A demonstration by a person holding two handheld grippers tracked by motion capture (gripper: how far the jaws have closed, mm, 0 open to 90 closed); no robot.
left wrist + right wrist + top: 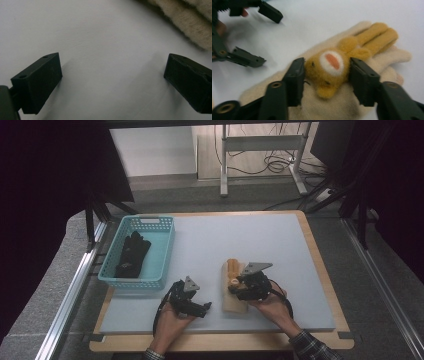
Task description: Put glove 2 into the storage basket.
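Right gripper view: right gripper (325,72) jaws straddle the cream fleece glove's (372,65) yellow bear face, poised to pinch; left gripper (112,82) open, idle.

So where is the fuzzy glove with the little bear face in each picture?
High view: the bear glove lies low and right of centre, under the right gripper.
Left gripper view: its cream edge fills the top right corner.
Right gripper view: centre, bear face between the jaws.
Shared landmark: the pale mat.
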